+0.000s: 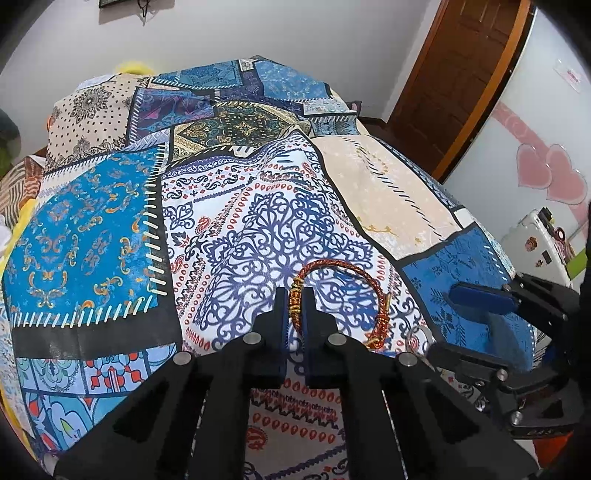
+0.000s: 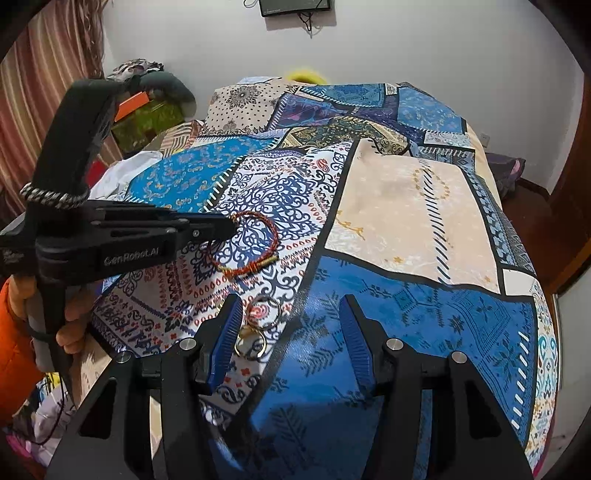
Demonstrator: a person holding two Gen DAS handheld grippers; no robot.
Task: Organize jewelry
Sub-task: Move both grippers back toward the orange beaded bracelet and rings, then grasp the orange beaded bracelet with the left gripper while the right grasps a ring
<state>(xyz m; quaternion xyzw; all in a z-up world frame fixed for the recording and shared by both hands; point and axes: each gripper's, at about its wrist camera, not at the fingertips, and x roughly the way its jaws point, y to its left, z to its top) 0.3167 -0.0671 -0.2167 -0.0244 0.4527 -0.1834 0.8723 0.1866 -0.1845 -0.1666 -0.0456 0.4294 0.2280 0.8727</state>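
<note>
Bracelet pinched btwn left claw tips

A bed covered by a patchwork spread in blue, cream and white prints fills the middle. Behind it, at twelve o'clock, stands a plain white wall. A brown wooden door is at two o'clock; striped curtains hang at ten o'clock.
</note>
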